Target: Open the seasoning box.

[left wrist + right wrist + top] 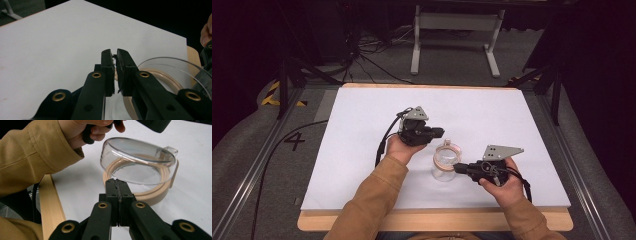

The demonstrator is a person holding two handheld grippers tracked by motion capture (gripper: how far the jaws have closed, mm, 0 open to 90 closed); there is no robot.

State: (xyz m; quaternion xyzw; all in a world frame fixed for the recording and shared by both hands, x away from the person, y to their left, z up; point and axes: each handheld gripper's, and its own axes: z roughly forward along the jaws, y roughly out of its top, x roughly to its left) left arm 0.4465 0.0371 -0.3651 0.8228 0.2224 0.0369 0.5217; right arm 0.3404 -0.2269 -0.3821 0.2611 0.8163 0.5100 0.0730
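Clear lid (445,161) with tan ring sits mid-table on the white sheet (362,150), between both grippers; in the right gripper view it's tilted, one edge lifted off the ring (150,195). Right gripper (460,168) jaws pressed together right at the lid's near rim, whether pinching it I can't tell. Left gripper (439,132) jaws almost closed, thin gap, just beside the lid's far side.

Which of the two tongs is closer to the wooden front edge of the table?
The right tongs, on the near side of the clear jar. The left tongs are farther up the white sheet, beyond the jar.
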